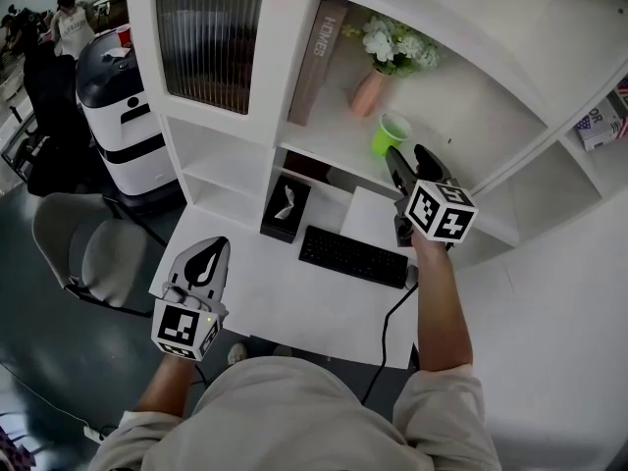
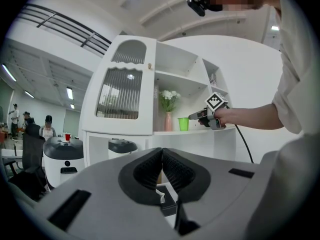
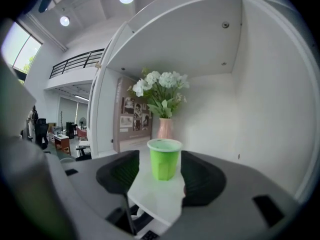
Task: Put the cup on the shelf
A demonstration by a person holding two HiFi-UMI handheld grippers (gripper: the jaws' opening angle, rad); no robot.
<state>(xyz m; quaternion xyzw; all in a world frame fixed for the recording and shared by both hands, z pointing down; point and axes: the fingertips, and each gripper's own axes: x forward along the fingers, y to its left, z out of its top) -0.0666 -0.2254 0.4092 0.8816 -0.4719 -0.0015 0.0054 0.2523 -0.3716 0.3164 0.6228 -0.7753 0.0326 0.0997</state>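
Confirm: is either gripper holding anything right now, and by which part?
Nothing is held. The cup stands free on the shelf; the right gripper is open and not touching it. The left gripper is shut on nothing.

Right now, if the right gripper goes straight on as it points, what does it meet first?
The small green plastic cup, upright on the white shelf, centred ahead of the right gripper, whose jaws stand open; depth is unclear.

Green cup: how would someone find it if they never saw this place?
Find the white shelf unit above the desk, then its open shelf holding a pink vase of white flowers. The green cup stands near that shelf's front edge, beside the vase: small and bright green, with no flowers in it.
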